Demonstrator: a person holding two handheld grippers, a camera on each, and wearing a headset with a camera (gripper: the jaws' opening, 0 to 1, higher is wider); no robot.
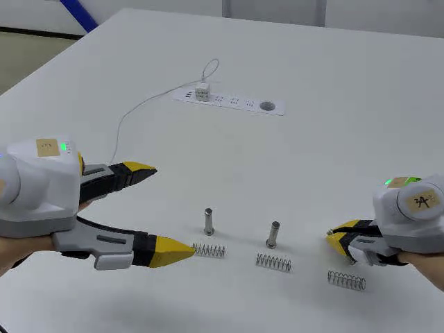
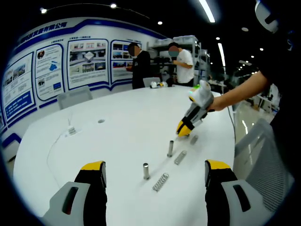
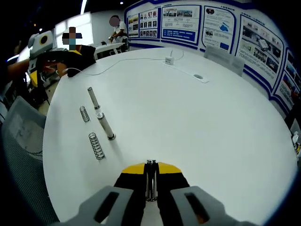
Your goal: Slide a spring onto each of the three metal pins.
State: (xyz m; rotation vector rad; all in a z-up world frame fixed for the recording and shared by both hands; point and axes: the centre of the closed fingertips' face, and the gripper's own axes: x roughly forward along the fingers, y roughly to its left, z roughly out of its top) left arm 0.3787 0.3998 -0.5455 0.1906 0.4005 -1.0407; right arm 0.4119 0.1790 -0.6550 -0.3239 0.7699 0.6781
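Observation:
Two metal pins stand upright on the white table (image 1: 312, 152), one on the left (image 1: 208, 220) and one to its right (image 1: 273, 234). Three springs lie in front of them: left (image 1: 209, 250), middle (image 1: 273, 262) and right (image 1: 346, 280). My left gripper (image 1: 166, 208) is open just left of the left pin and spring, with nothing between its jaws. My right gripper (image 1: 331, 237) hovers above the right spring, shut on a thin metal pin (image 3: 150, 165) that shows between its yellow tips. The right gripper view shows both standing pins (image 3: 106, 126) and two springs (image 3: 96, 145).
A white power strip (image 1: 232, 101) with a plugged-in cube adapter (image 1: 202, 91) and a thin cable (image 1: 139, 107) lies farther back on the table. Two people (image 2: 141, 63) stand beyond the far edge. A grey chair (image 2: 261, 155) sits at the table's near side.

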